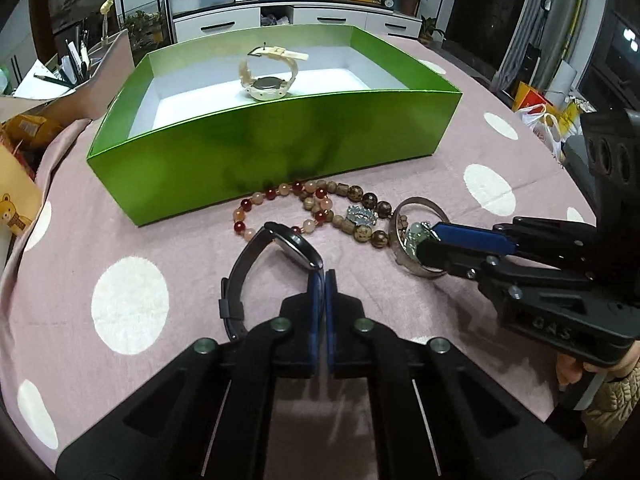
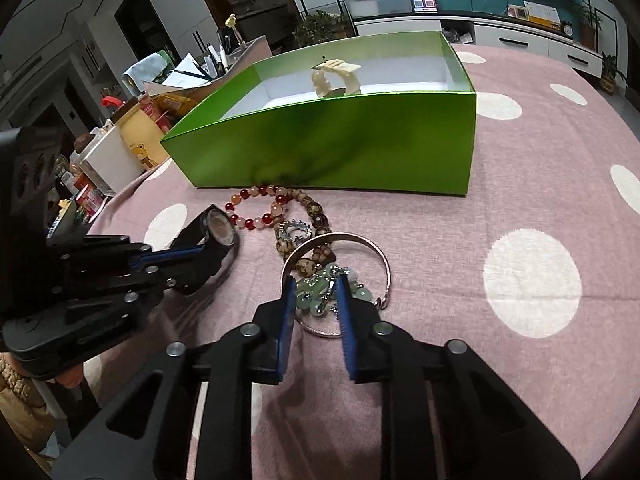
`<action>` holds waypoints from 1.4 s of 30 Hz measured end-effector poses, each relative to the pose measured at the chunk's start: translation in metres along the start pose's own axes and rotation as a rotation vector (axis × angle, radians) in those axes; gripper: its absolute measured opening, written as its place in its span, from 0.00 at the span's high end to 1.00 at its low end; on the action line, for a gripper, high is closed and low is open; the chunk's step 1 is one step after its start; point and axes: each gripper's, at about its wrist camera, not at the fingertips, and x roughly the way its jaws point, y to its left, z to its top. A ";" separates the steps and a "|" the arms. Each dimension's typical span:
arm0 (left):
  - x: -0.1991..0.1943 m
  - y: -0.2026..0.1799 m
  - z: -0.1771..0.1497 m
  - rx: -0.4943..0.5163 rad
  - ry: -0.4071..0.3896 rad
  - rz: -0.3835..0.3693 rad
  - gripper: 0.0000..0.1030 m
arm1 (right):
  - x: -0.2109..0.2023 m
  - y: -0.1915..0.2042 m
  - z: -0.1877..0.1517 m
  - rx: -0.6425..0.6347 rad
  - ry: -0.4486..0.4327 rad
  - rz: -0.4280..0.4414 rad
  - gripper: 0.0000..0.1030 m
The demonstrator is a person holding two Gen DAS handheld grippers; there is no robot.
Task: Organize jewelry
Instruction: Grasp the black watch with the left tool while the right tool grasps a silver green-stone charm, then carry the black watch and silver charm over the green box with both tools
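Note:
My left gripper is shut on the edge of a black watch, which lies on the pink dotted tablecloth. My right gripper is shut on a green bead bracelet that sits inside a silver bangle. Beyond them lie a red bead bracelet, a brown wooden bead bracelet and a small silver crown ring. Behind these stands the green box with a white watch upright inside it.
Cardboard boxes, pens and packets crowd the left edge of the table. A yellow bear-print container stands by the box's left corner. White dots mark the tablecloth to the right. A person's hand holds the right gripper.

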 end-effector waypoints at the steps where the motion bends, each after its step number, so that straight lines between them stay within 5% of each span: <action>1: -0.001 0.000 -0.001 -0.003 -0.001 -0.002 0.98 | 0.000 -0.001 0.000 0.005 -0.003 -0.001 0.88; 4: -0.004 0.002 -0.003 -0.013 -0.006 -0.004 0.97 | -0.007 -0.002 0.002 0.015 -0.026 -0.001 0.97; 22: -0.055 0.003 0.010 -0.038 -0.125 -0.012 0.98 | -0.082 0.002 0.024 0.005 -0.211 0.005 0.97; 42: -0.104 0.013 0.057 -0.052 -0.259 0.063 0.98 | -0.107 0.009 0.064 -0.017 -0.354 0.015 0.97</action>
